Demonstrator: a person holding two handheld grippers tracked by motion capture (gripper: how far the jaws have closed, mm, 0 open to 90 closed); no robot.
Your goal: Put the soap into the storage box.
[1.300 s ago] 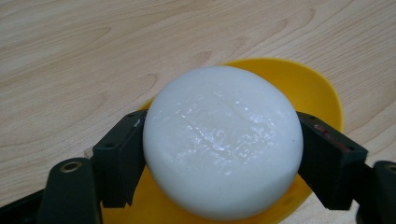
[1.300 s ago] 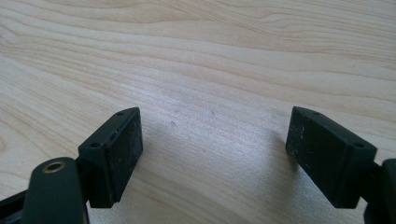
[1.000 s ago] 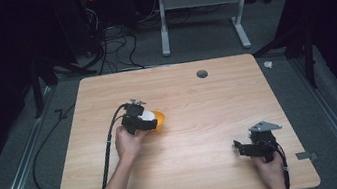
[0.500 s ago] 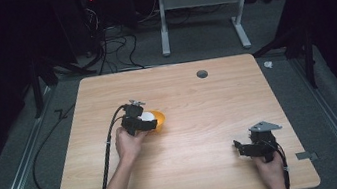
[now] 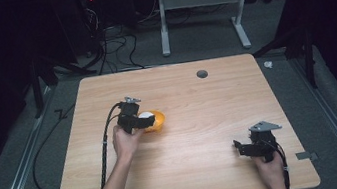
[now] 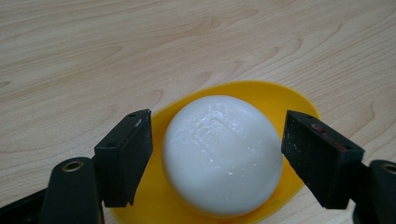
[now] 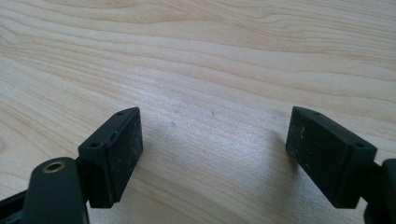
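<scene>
Nothing has shifted since a second ago: the glossy white ball (image 6: 223,156), round with no long axis, sits in the yellow bowl (image 6: 285,100) left of centre on the woodgrain worktop (image 5: 198,140). Left gripper (image 6: 217,156) straddles it, jaws apart; right gripper (image 7: 212,156) gapes, near right.

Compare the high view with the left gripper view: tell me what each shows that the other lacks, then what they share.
High view alone: the whole light wooden table, the person's left hand, the right tool open near the table's front right corner, a small dark round hole in the tabletop, and grey carpeted floor with cables.

Left gripper view alone: the glossy, faintly dimpled surface of the round white ball, with a gap between it and each open jaw.

Both: the left tool, the ball, the shallow yellow plastic bowl holding it, and wood grain.
</scene>
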